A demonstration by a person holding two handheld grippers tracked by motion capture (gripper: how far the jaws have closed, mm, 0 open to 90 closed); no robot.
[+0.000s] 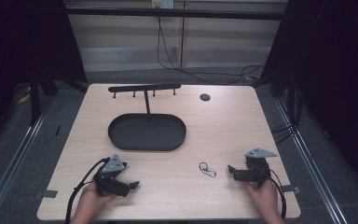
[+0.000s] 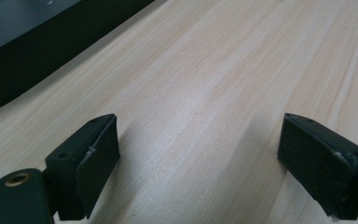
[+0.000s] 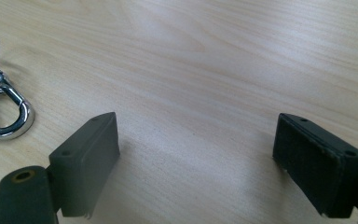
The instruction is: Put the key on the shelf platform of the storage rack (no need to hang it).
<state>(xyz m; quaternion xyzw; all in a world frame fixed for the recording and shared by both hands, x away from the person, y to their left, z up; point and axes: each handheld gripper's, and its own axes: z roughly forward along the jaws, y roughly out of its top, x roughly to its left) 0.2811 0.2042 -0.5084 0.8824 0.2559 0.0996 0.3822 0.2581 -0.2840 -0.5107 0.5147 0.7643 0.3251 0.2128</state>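
Light wood-grain table (image 1: 223,126), rectangular, with dark floor around it. Small round black grommet (image 1: 205,97) at the far edge, right of centre.

Black oval tray (image 1: 147,132), shallow, sits left of centre on the far half. A thin black post rises from its far rim to a black horizontal bar with four short pegs (image 1: 144,87), T-shaped.

Left hand-held gripper (image 1: 131,185) at the near left, held in the person's left hand (image 1: 91,200), jaws pointing right, wide apart, nothing between them. In the left gripper view only bare wood lies between the jaws; tray edge shows dark at upper left.

Right hand-held gripper (image 1: 231,170) at the near right, in the right hand (image 1: 264,196), jaws pointing left, spread wide, empty.

Small silver metal carabiner clip with key ring (image 1: 207,169) lies flat on the table, near centre, just left of the right hand-held gripper, not touching it. In the right gripper view the clip (image 3: 0,105) lies beyond and outside the jaws.
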